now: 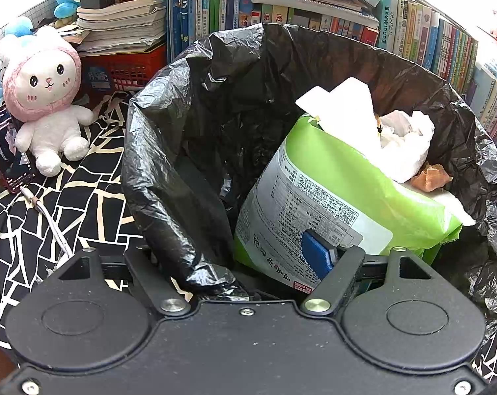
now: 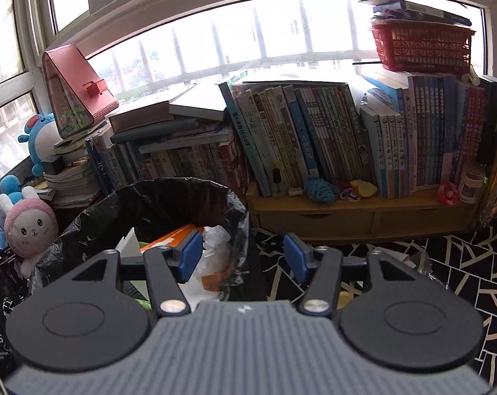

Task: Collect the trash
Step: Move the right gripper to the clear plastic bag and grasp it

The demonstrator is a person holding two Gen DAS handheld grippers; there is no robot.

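The left gripper point(image 1: 248, 256) straddles the near rim of the black bin bag point(image 1: 156, 171), grip unclear; a green packet point(image 1: 340, 191) stands inside, right; the right gripper point(image 2: 243, 256) gapes empty at the bag's right edge.

Trash point(image 1: 344, 177) piled inside black-lined bin point(image 1: 169, 151)

1 lined bin point(image 1: 156, 151), 1 green pkg point(image 1: 363, 181), 2 red baskets point(image 2: 419, 46), 1 pink plush point(image 1: 47, 98)
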